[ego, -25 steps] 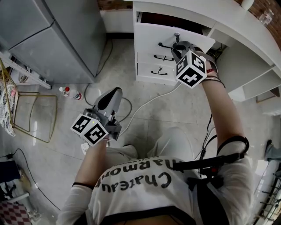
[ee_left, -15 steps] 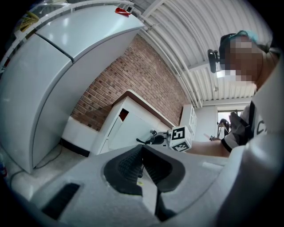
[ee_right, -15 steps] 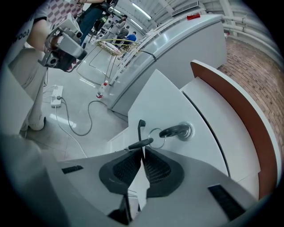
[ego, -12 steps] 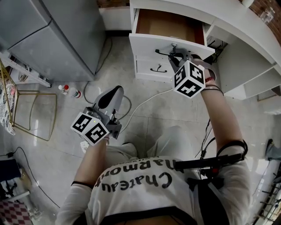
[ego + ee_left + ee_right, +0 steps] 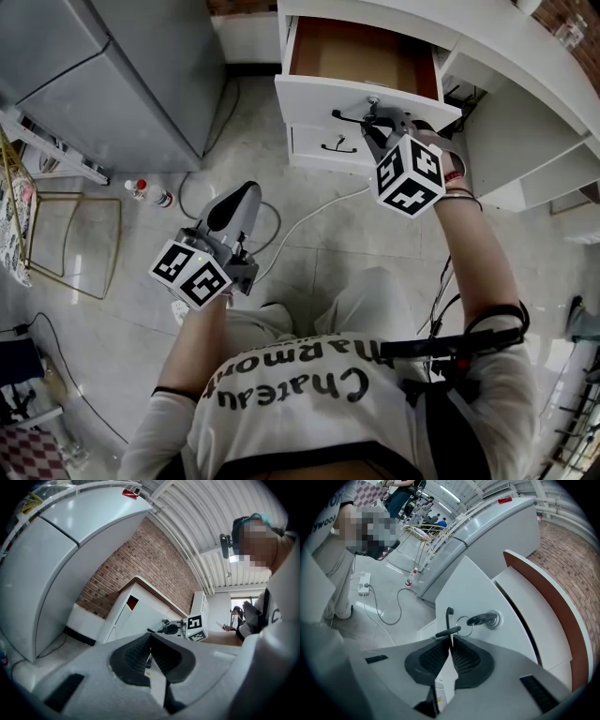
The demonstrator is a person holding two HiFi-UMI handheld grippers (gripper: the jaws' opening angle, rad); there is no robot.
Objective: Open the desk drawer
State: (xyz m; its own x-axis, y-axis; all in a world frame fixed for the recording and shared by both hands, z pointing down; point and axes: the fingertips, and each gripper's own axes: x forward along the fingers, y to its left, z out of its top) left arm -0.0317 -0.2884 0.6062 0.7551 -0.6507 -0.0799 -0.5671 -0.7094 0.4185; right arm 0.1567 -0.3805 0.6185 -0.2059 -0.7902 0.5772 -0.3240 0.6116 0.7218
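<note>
Two tools at work: the left hand-held gripper [image 5: 246, 193] hangs over the floor [image 5: 309, 253], jaws shut on nothing. At the table [image 5: 525, 61], the right hand-held gripper [image 5: 372, 120] pinches the black handle [image 5: 345, 115] of the top drawer [image 5: 309, 94], which stands pulled out.

There are two grippers, the left gripper [image 5: 246, 195] and the right gripper [image 5: 375, 117]. Two drawers show, the top drawer [image 5: 309, 96] and the lower drawer [image 5: 314, 139], each with one black handle: the top handle [image 5: 448, 619] is between the right jaws and the lower handle [image 5: 339, 148] is beneath them. One key [image 5: 483, 619] sits just beyond those jaws.
</note>
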